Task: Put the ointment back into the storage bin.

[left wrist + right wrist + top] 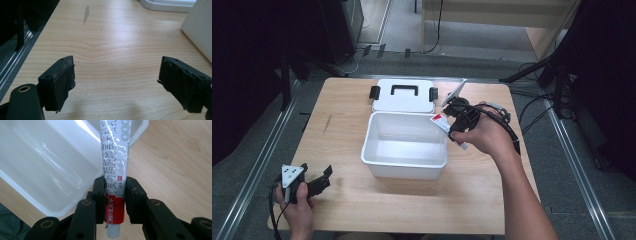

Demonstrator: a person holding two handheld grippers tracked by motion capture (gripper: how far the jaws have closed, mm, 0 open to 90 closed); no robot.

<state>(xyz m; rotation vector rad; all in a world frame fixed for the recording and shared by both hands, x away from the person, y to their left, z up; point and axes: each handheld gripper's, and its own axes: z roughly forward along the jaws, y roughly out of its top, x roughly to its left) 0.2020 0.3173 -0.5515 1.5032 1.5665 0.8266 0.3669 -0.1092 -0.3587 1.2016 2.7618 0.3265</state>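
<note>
— What's the right hand-held gripper doing?
— Pinching a white-and-red tube over the right rim of the open white box.
— And the left hand-held gripper?
— Spread, holding nothing, low over the table.
— Anything in the box?
— Looks empty, though glare hides part. The lid lies behind it; the drop is still to come, I'd judge.

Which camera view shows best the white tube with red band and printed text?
The right gripper view: the white tube with red band stands close and sharp, clamped between the right gripper jaws, text readable. The high view shows it small, over the white plastic box's rim.
</note>
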